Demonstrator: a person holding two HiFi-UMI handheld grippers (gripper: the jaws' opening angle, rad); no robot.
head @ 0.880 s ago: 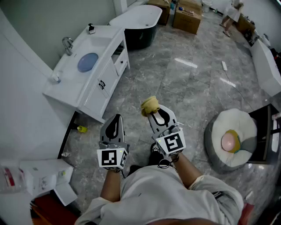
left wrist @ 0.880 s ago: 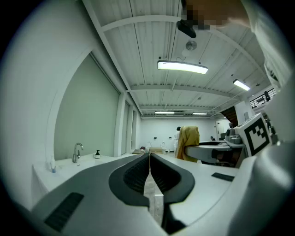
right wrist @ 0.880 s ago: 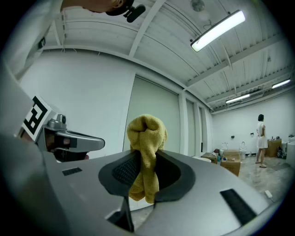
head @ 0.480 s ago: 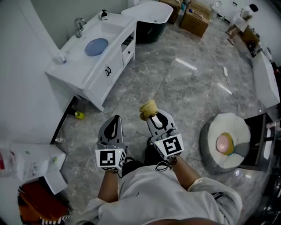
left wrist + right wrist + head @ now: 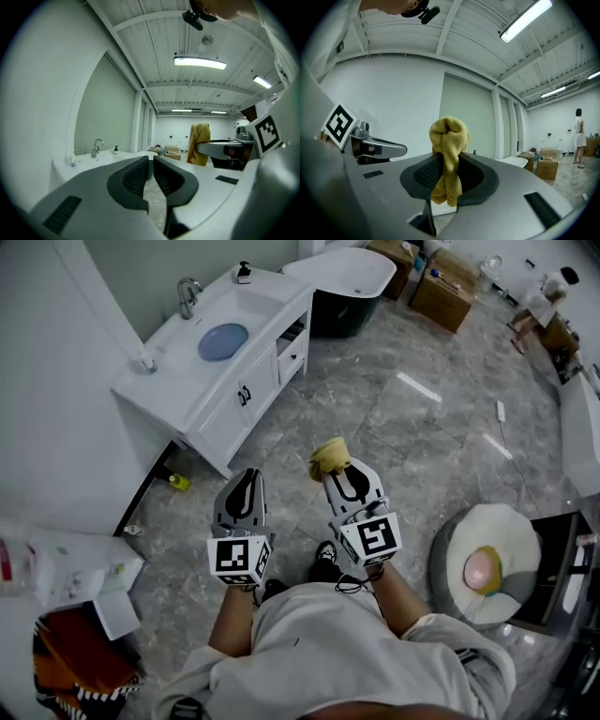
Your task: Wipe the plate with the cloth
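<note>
Since the head view showed me standing on the marble floor [image 5: 422, 427], well apart from the white vanity surface [image 5: 178, 381], I judged that the step in hand was the approach, with no wiping begun. The blue plate [image 5: 223, 341] lay in the sink basin [image 5: 246, 307] there, near the faucet [image 5: 187, 296]. My right tool [image 5: 333, 468] carried the yellow cloth [image 5: 329, 455] at its tip, and my left tool [image 5: 246, 476] was just beside it.

In the left gripper view, the jaws were pressed together on nothing. The faucet showed far off, and the plate was hidden below the basin rim.

In the right gripper view, the jaws pinched the bunched cloth, a tail hanging beneath them. The next move, I reckoned, called for closing on the surface and lowering the cloth onto the plate.
</note>
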